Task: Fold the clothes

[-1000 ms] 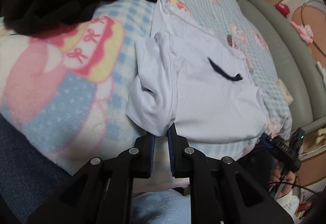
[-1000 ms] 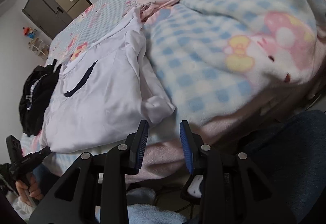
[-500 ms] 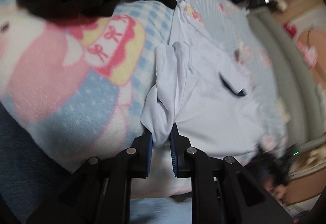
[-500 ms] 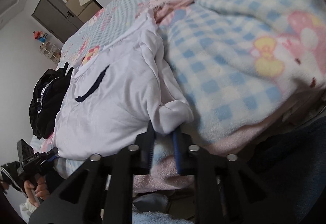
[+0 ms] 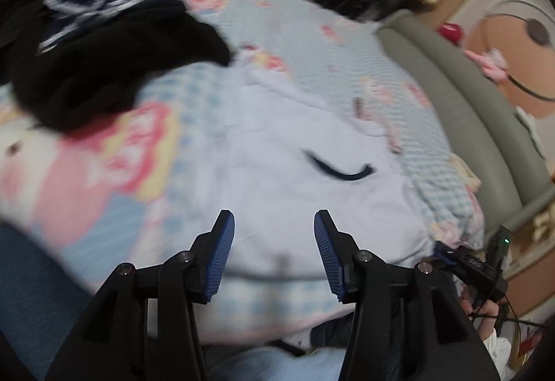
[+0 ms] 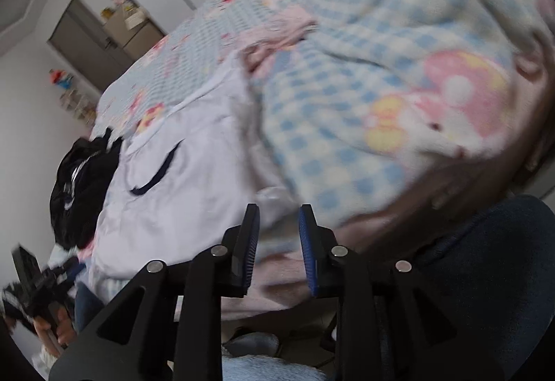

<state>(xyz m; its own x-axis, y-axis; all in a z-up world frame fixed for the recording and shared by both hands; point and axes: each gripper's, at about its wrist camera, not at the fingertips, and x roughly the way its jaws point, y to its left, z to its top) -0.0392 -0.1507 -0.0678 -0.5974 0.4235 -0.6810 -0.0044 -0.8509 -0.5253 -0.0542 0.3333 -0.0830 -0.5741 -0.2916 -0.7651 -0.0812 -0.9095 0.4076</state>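
Observation:
A white shirt (image 5: 295, 152) with a dark curved mark lies flat on the checked blanket, its sleeves folded in; it also shows in the right wrist view (image 6: 180, 186). My left gripper (image 5: 274, 242) is open and empty above the shirt's near hem. My right gripper (image 6: 277, 235) is open and empty, its fingers just off the shirt's folded right sleeve cuff (image 6: 274, 204). Both views are motion-blurred.
A pile of black clothes (image 5: 100, 34) lies at the shirt's left, also in the right wrist view (image 6: 79, 186). The blue checked blanket (image 6: 381, 86) covers the bed. A grey padded bed edge (image 5: 468, 110) runs along the right. A pink garment (image 6: 277, 34) lies beyond the shirt.
Both grippers held the shirt's sleeve ends half a second ago; both have opened and let go. The left gripper has shifted right over the hem.

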